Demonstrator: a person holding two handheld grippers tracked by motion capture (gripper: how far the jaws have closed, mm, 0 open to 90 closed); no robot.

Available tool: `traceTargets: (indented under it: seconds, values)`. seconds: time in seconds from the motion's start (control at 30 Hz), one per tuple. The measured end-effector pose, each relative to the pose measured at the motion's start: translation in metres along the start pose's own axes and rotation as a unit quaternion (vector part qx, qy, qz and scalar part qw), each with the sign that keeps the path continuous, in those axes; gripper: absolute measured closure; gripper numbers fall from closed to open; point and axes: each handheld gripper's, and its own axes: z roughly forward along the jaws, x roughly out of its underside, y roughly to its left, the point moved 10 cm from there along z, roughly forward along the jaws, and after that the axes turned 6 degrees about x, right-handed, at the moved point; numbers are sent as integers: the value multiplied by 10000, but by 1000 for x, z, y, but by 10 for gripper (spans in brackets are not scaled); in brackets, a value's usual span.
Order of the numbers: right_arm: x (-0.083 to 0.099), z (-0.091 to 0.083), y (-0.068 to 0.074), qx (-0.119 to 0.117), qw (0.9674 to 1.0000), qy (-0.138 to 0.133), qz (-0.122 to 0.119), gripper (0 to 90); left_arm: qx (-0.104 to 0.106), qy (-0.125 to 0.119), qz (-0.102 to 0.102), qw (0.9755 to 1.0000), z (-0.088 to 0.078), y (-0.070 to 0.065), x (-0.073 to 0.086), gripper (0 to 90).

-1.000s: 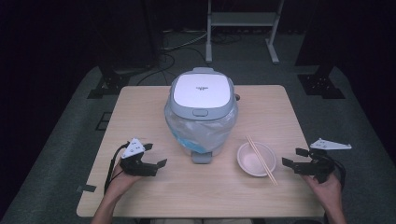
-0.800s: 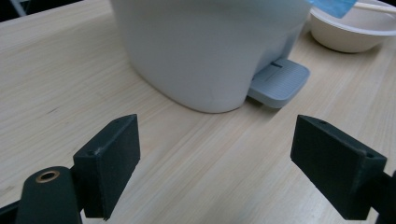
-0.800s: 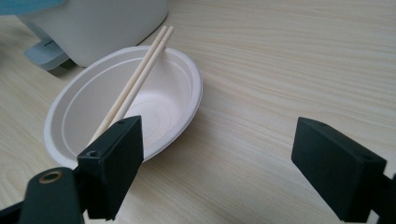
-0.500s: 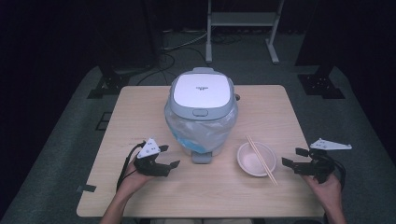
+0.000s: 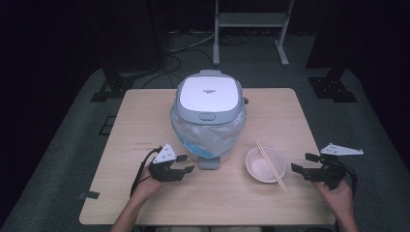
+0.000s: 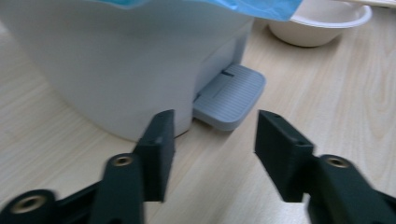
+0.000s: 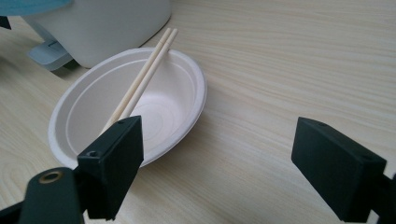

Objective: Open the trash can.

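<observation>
A small dark mark sits on the white lid panel of the pedal bin point(image 5: 208, 113), too small to read. The bin is rounded, smooth white and pale grey plastic, with a blue liner point(image 6: 243, 7) spilling from under the lid; it stands at the table's point(image 5: 145, 111) centre. A ribbed grey foot pedal point(image 6: 229, 95) juts from its base toward six o'clock. At about four o'clock from the bin rests a round, matte white bowl point(image 5: 264, 165), with a pair of pale wooden chopsticks point(image 7: 142, 77) laid across its rim. The table is light wood-grain laminate. The left tongs point(image 5: 180, 165), at seven o'clock from the bin, are spread, empty, aimed at the pedal. The right tongs point(image 5: 300, 164), at three o'clock from the bowl, gape wide, empty.
</observation>
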Motion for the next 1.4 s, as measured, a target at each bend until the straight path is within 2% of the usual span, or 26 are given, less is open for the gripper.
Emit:
traceTargets:
  seconds: [0.13, 0.43, 0.47, 0.5, 0.77, 0.97, 1.2, 1.4]
  values:
    - [0, 2, 1, -1, 10000, 17, -45, 154, 129, 37, -41, 9999, 7, -4, 0, 560]
    - [0, 0, 0, -7, 10000, -19, -24, 154, 293, 87, 42, 9995, 22, -11, -6, 639]
    - [0, 0, 0, -19, 10000, -14, -15, 154, 330, 106, 67, 9994, 25, -13, -5, 711]
    - [0, 1, 0, -25, 10000, -14, -5, 154, 330, 106, 67, 9994, 25, -13, -5, 724]
    - [0, 2, 0, -49, 10000, -27, 4, 154, 269, 92, 105, 9995, 38, -13, -8, 743]
    - [0, 1, -1, -48, 10000, -68, 29, 154, 264, 174, 228, 9992, 47, -13, -13, 767]
    - [-1, 1, -1, -43, 10000, -76, 28, 154, 132, 157, 267, 9994, 55, -11, -16, 761]
    - [-2, 0, -1, -51, 9999, -103, 20, 154, -64, 108, 311, 9994, 57, -11, -14, 753]
